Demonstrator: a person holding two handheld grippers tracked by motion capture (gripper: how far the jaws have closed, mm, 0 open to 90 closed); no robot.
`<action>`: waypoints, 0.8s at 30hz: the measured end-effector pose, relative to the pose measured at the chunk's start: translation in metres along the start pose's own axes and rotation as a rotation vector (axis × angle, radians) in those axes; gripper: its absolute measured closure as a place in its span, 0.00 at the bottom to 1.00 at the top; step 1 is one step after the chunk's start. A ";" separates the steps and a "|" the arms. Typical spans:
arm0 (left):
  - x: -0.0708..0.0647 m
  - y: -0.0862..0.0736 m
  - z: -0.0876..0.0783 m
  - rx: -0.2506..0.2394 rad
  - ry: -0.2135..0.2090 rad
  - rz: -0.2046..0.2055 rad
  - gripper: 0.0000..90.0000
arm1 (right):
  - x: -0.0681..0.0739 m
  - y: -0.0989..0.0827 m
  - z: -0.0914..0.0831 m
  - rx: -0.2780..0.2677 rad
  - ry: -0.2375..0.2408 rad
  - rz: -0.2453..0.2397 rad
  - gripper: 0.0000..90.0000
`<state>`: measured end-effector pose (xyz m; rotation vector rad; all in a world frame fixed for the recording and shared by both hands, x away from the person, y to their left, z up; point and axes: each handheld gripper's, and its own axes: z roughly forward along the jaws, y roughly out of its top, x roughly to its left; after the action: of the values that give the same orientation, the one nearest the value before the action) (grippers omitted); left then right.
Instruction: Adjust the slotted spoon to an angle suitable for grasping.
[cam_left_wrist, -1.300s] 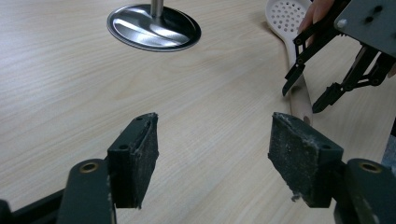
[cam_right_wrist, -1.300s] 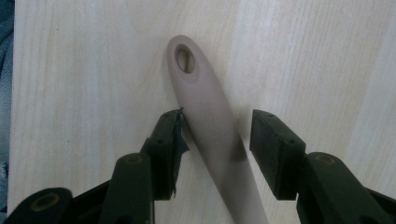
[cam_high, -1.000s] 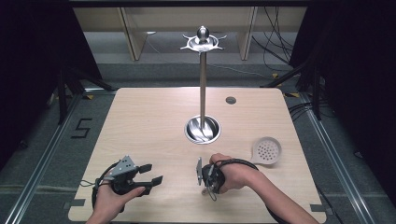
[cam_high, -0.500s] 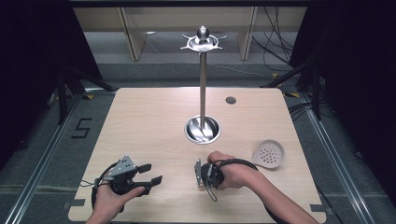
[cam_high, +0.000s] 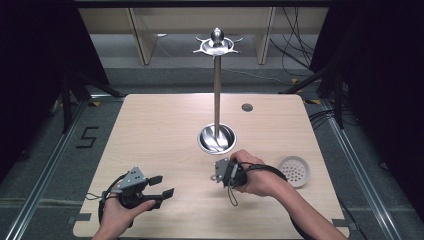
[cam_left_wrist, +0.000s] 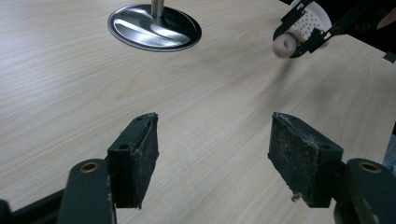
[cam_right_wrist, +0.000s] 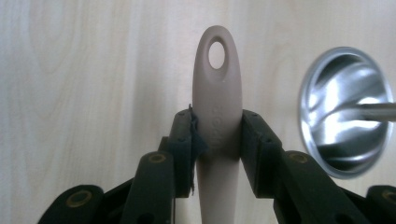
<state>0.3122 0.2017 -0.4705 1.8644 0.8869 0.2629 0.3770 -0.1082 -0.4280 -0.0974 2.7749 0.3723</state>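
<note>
My right gripper (cam_right_wrist: 217, 128) is shut on the beige handle (cam_right_wrist: 217, 93) of a kitchen skimmer, whose hanging hole points away from me. In the high view this right gripper (cam_high: 220, 172) is at the table's near middle, and the skimmer's white perforated head (cam_high: 295, 171) lies behind the hand. The left gripper view shows the handle tip (cam_left_wrist: 285, 45) poking out of those jaws. My left gripper (cam_high: 160, 187) stands open above bare wood at the near left, nothing between its pads (cam_left_wrist: 140, 154).
A steel stand rises from a round base (cam_high: 216, 139) at the table's centre, its pole (cam_high: 216, 85) topped by a hook ring (cam_high: 217, 45). That base (cam_right_wrist: 345, 112) lies close to the right of the held handle. A small dark hole (cam_high: 247, 107) marks the far right of the table.
My right hand has turned and shifted a little, and the skimmer's white head has slid toward the near right. The left gripper has stayed where it was.
</note>
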 end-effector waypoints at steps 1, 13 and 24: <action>0.000 0.000 0.000 0.004 0.001 0.004 0.36 | -0.002 -0.002 -0.003 -0.014 -0.018 0.014 0.76; 0.000 0.000 0.001 0.006 -0.005 0.007 0.36 | -0.019 -0.024 -0.041 -0.202 -0.162 0.195 0.76; 0.000 0.000 0.001 0.008 -0.004 0.006 0.36 | -0.027 -0.039 -0.065 -0.336 -0.209 0.336 0.76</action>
<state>0.3132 0.2011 -0.4709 1.8747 0.8806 0.2601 0.3859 -0.1620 -0.3696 0.3136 2.4948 0.8777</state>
